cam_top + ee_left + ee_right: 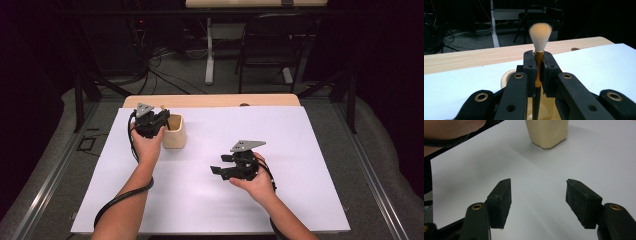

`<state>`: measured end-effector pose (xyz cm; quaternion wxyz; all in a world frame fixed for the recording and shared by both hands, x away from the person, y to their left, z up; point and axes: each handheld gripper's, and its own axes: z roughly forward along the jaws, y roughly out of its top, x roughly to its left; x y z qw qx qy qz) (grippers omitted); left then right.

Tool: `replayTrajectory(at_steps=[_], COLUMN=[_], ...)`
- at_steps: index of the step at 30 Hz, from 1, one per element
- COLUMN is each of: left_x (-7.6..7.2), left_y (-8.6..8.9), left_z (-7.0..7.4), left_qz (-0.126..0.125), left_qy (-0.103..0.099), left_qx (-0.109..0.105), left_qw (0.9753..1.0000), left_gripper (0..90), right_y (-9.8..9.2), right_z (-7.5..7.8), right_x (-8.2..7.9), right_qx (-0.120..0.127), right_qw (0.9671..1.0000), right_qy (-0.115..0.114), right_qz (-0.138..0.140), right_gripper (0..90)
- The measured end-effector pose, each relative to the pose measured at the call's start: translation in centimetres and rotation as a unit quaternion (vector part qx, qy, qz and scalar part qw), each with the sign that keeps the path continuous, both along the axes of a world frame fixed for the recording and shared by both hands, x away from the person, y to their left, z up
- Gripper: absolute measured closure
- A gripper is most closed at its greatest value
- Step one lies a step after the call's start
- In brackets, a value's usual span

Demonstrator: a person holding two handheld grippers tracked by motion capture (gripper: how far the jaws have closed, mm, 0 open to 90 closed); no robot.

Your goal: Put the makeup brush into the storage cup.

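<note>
A brush (pixel 539 37) with pale bristles, a gold ferrule and a dark handle stands upright between the jaws of my left gripper (pixel 538 62), which is shut on it. Its handle reaches down into a cream cup (pixel 507 76) below the jaws. From above, the left gripper (pixel 162 116) sits over the left rim of the cup (pixel 176 135) at the back left of the white sheet. My right gripper (pixel 220 165) hovers open over the middle of the sheet, jaws pointing left. Nothing lies between its wide-apart jaws (pixel 537 203); the cup (pixel 547 132) stands farther off.
A white sheet (pixel 280 135) covers a wooden table (pixel 215 100) whose far edge shows bare. Behind the table stand a dark folding chair (pixel 272 45), a white table leg (pixel 209 50) and cables on the floor. The person's forearm (pixel 446 130) shows at the upper left.
</note>
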<state>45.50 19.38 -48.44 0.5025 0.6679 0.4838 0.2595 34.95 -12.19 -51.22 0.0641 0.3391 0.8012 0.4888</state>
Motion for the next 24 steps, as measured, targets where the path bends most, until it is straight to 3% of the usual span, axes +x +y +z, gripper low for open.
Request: replayTrajectory(at_steps=[24], left_x=[-0.11], left_y=[0.23], left_z=[-0.74], left_qz=[0.005], left_qy=[0.006], left_qx=[-0.008], left_qw=[0.9999], left_gripper=[83.4], right_y=[0.11], right_z=[-0.13], right_x=[-0.01], right_qx=[-0.004], right_qw=[1.0], right_qy=[0.002], right_qz=[0.002], right_gripper=[37.2])
